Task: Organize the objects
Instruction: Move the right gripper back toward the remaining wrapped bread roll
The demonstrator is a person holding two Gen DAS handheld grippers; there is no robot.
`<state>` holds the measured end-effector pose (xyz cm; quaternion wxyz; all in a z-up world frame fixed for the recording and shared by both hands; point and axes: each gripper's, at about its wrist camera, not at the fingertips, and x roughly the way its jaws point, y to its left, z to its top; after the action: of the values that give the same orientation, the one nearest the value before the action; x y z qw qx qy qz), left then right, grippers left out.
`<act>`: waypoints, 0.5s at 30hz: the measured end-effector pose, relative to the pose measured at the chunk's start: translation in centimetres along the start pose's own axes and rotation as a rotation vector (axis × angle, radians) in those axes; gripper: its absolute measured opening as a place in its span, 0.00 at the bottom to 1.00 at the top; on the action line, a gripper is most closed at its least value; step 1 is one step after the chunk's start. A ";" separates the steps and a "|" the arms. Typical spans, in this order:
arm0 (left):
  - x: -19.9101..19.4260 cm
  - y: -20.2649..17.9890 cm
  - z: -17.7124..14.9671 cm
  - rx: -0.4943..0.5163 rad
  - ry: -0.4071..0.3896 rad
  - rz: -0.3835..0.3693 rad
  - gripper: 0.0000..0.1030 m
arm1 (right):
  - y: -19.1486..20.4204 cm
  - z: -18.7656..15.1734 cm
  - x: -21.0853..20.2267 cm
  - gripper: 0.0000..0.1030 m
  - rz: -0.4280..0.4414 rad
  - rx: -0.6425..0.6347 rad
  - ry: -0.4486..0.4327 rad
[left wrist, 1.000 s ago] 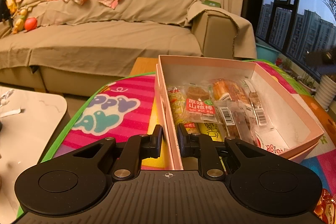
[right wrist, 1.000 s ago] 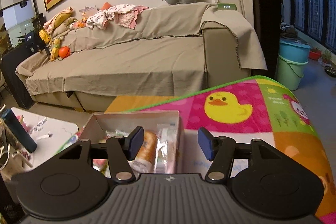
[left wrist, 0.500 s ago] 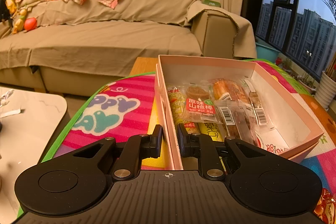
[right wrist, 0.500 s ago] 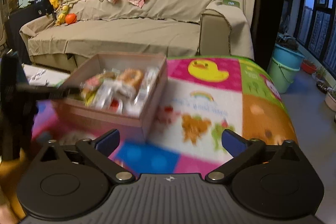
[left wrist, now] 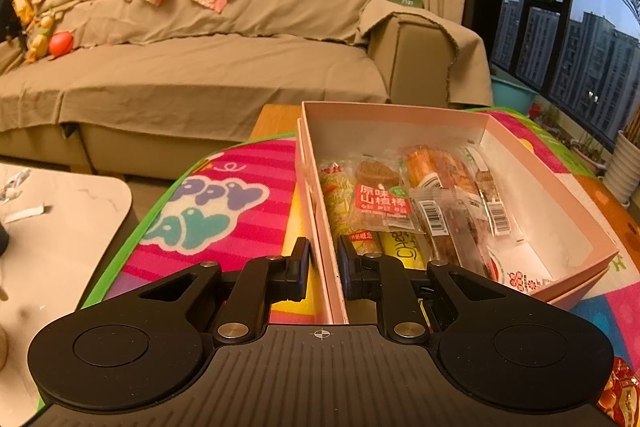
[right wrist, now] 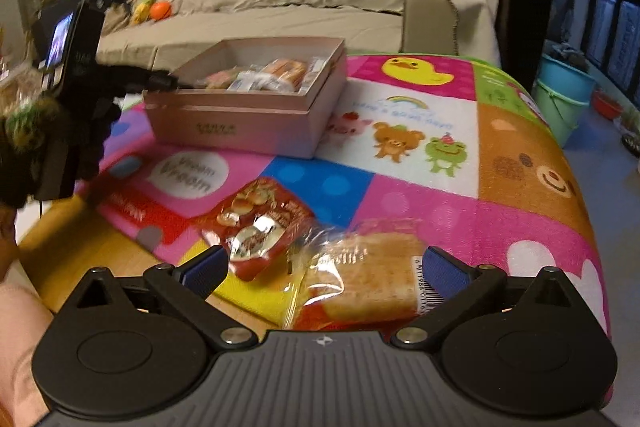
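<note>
left gripper (left wrist: 323, 269): closed on the near-left wall of the pink box (left wrist: 400, 113) — one finger outside the wall, one inside
pink box: open-topped, sits on the play mat (left wrist: 224, 203); in the right wrist view it lies at the far left of the mat, with the left gripper (right wrist: 160, 81) at its left rim
snack packets in box (left wrist: 384, 205): lie side by side along the box's left half, among them a red-labelled pack and some with barcodes; the box's right half shows bare floor
red snack pack (right wrist: 258, 223): flat on the mat, nearer than the box, just ahead of the right gripper's left finger
clear-wrapped bread pack (right wrist: 372, 275): on the mat to the right of the red pack, touching or overlapping it — it lies between the right gripper's fingers
right gripper (right wrist: 326, 267): jaws spread wide, pads not pressing the bread pack
sofa (left wrist: 192, 79): beyond the box, draped in a tan cover
teal buckets (right wrist: 564, 95): on the floor, right of the mat's far edge
</note>
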<state>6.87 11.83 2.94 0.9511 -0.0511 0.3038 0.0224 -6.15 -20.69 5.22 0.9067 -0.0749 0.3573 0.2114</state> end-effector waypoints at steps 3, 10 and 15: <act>-0.1 -0.1 0.1 0.000 0.000 0.000 0.17 | 0.3 0.0 0.3 1.00 -0.028 -0.038 0.007; -0.1 -0.1 0.1 0.000 0.000 0.001 0.17 | 1.3 0.6 0.2 1.00 0.026 -0.077 -0.037; -0.1 -0.1 0.0 0.002 0.001 -0.001 0.17 | 2.7 1.3 1.3 1.00 0.061 -0.091 -0.039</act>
<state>6.84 11.77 3.02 0.9510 -0.0504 0.3044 0.0219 -5.72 -17.49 5.33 0.9022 -0.1012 0.3318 0.2562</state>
